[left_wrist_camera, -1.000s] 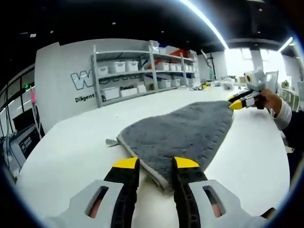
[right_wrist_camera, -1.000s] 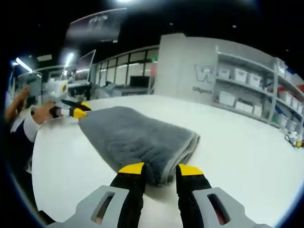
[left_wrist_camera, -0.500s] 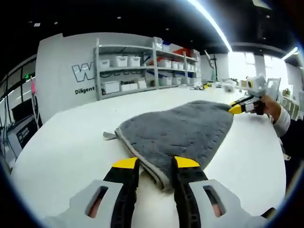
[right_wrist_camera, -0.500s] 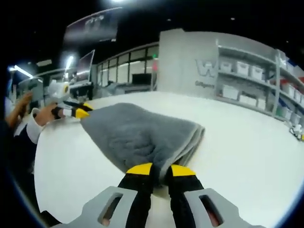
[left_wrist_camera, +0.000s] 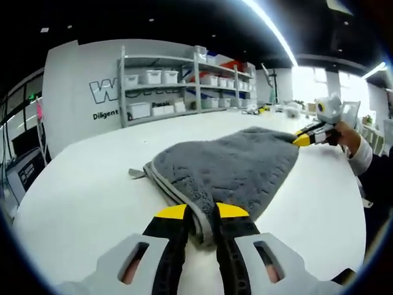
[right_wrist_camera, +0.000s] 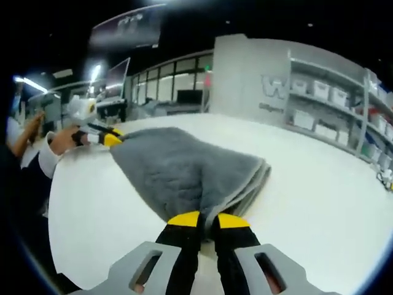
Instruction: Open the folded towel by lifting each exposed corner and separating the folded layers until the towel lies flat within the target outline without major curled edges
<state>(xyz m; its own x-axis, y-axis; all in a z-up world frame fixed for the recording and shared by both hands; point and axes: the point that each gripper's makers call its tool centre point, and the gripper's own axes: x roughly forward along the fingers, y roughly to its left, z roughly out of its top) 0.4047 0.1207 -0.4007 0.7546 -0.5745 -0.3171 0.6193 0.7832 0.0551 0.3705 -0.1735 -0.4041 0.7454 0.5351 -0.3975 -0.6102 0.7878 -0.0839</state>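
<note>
Grey and plush, one towel (left_wrist_camera: 233,169) lies on the white table (left_wrist_camera: 80,190) in the left gripper view, and it's the only cloth out there. It's folded over, with a pale stitched border running down the near edge toward a corner, and a small tab poking out at the left side. Two grippers on show here: the left gripper (left_wrist_camera: 201,212), yellow-tipped, has its jaws pinched in on that near corner, cloth bunched between them. Across the towel, the right gripper (left_wrist_camera: 305,136) comes in from the right, held in a person's hand (left_wrist_camera: 345,134), its yellow tips at the far corner of the towel. Behind, one long shelf rack (left_wrist_camera: 184,86) carries rows of white bins against a grey wall.

Over to the right gripper view: same one towel (right_wrist_camera: 184,169), seen from the other end. The folded layers stack up clearly along the right edge, a rounded double lip of grey pile. The right gripper (right_wrist_camera: 207,220) has its two jaws closed tight on the near corner, fabric pulled up into a peak between the yellow tips. At the far left corner sits the left gripper (right_wrist_camera: 108,137), yellow tips right on the towel's edge. The towel rests mid-table, white surface all around it.
</note>
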